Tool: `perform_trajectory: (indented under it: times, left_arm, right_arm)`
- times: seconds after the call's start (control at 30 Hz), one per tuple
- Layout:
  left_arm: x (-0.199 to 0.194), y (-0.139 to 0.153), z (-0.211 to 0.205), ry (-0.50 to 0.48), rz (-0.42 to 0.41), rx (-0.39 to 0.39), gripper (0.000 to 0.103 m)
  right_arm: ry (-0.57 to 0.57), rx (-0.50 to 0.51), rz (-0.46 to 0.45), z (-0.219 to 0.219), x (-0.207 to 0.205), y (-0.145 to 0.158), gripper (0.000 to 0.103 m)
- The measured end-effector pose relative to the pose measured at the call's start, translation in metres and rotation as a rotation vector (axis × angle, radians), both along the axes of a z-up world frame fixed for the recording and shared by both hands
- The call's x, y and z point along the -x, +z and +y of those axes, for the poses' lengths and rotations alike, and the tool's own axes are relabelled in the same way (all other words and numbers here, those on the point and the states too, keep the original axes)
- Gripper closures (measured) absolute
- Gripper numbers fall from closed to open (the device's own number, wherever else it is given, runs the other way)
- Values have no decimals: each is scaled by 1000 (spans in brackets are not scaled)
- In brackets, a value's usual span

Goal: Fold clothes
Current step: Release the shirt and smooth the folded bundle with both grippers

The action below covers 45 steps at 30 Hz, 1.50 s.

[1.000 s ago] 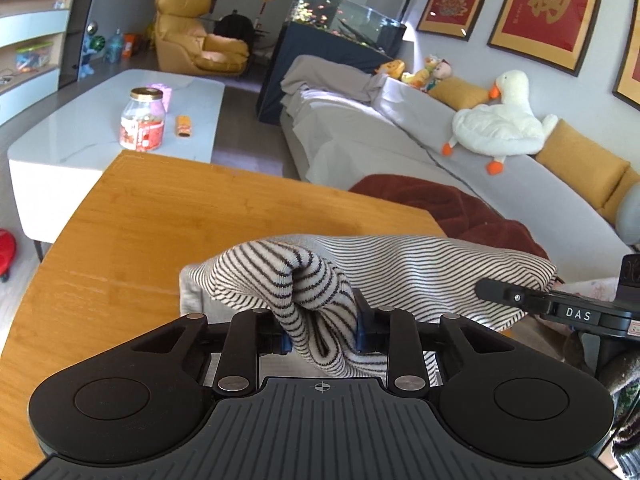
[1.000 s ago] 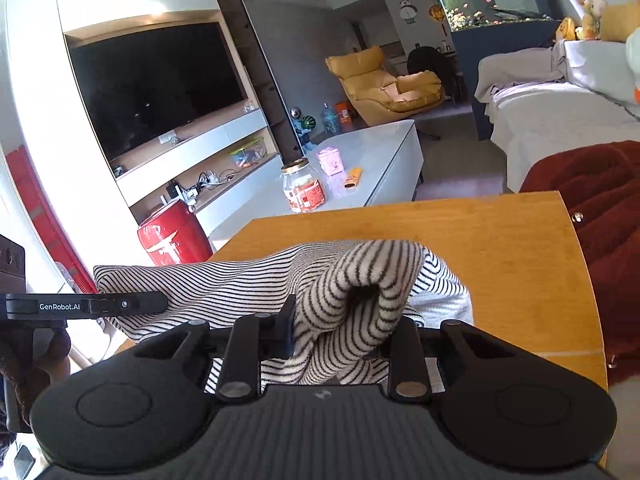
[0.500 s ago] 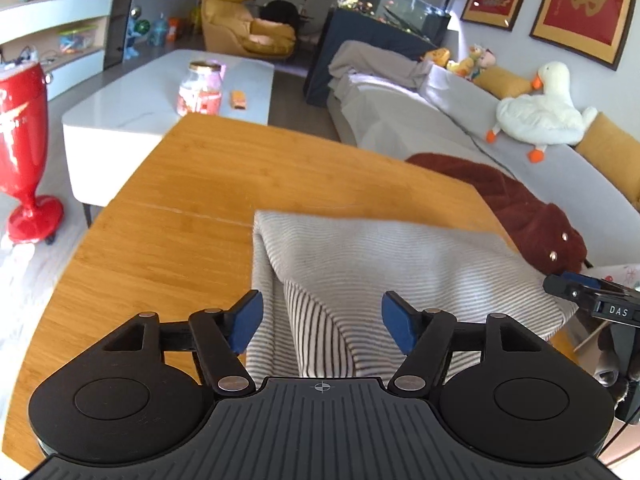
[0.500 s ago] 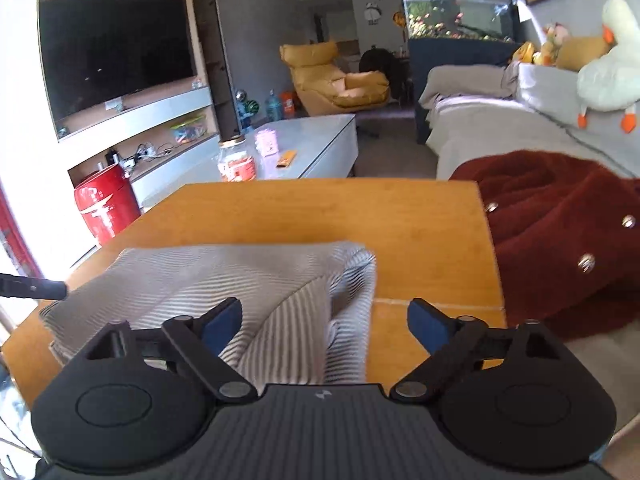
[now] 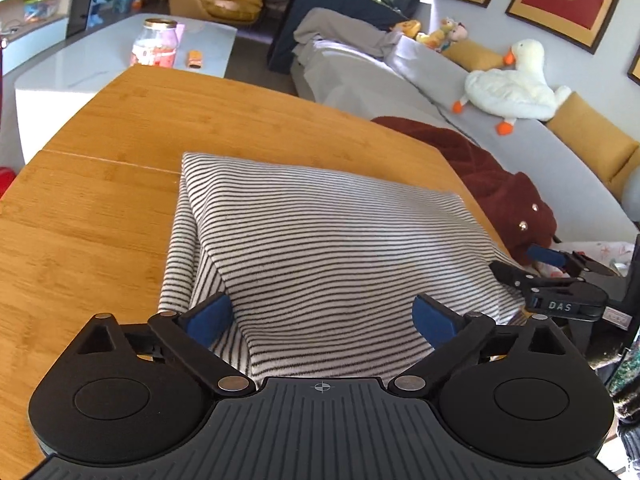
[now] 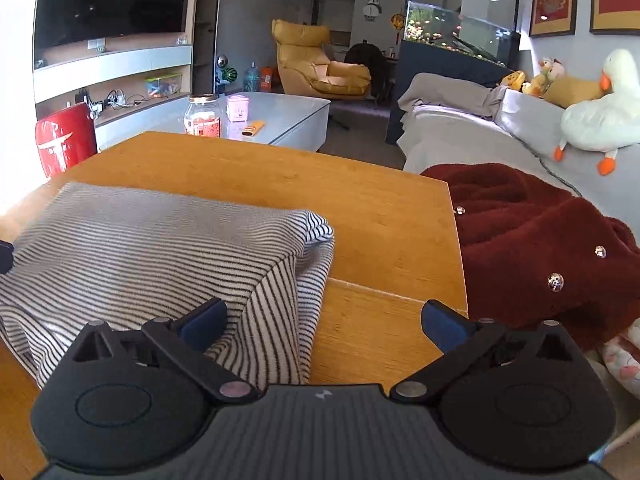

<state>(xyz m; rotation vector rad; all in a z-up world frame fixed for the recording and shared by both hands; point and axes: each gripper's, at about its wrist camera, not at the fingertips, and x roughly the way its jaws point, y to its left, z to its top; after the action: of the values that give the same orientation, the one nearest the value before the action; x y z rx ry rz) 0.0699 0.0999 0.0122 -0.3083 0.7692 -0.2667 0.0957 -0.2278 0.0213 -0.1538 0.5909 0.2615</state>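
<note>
The striped garment [image 5: 328, 248] lies doubled over at the counter's [image 5: 100, 208] near edge, probably folded once. Both the left gripper [image 5: 320, 318] and right gripper [image 6: 322, 322] hover with jaws spread wide, holding nothing, so the cloth rests by itself.

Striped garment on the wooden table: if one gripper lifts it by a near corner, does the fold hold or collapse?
Probably collapses. The striped garment looks like soft knit: its layers drape and sag over the near edge of the wooden table. Likely light for its size. With both the left gripper and right gripper open, nothing is holding the fold.
</note>
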Motion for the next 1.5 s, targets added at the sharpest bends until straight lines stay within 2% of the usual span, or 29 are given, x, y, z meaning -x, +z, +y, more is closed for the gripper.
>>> perform_trajectory:
  times: [0.1, 0.2, 0.33, 0.43, 0.53, 0.6, 0.7, 0.77, 0.83, 0.97, 1.1, 1.3, 1.43, 1.5]
  left_arm:
    - [-15, -3, 3, 13, -17, -15, 2]
    - [-42, -3, 5, 23, -33, -37, 2]
    - [-69, 8, 9, 86, -28, -32, 2]
    - [-60, 27, 2, 68, -78, -8, 2]
    - [-40, 41, -14, -6, -102, 12, 2]
    - [-29, 41, -24, -74, -84, 61, 2]
    - [-27, 24, -37, -165, 8, 156, 3]
    - [-31, 9, -44, -158, 39, 117, 3]
    - [-37, 3, -45, -161, 29, 101, 3]
    - [-53, 3, -44, -142, 7, 61, 3]
    - [-73, 2, -42, -118, -22, -2, 3]
    - [-88, 4, -36, -98, -24, 3, 3]
    - [-99, 4, -32, -85, -25, 7, 3]
    - [-95, 7, -31, -70, -24, -3, 3]
  right_arm:
    - [17, -85, -10, -4, -8, 14, 0]
    - [21, -116, -29, 2, -24, 24, 0]
    - [-3, 2, -45, 24, -52, 18, 0]
    - [6, 88, -23, 36, -62, 6, 0]
    - [16, 104, 19, 37, -64, -10, 0]
    - [-2, 56, 48, 31, -64, -17, 0]
    - [-36, -23, 82, 22, -64, -23, 0]
    - [-44, -21, 79, 21, -62, -23, 0]
    - [-47, -7, 69, 22, -57, -23, 0]
    - [-46, 24, 55, 26, -43, -21, 0]
    - [-10, -12, 96, 26, -30, -20, 0]
    - [53, -42, 131, 40, -13, -18, 0]
    - [37, -168, 192, 36, -16, -23, 0]
    - [33, -159, 195, 38, -15, -23, 0]
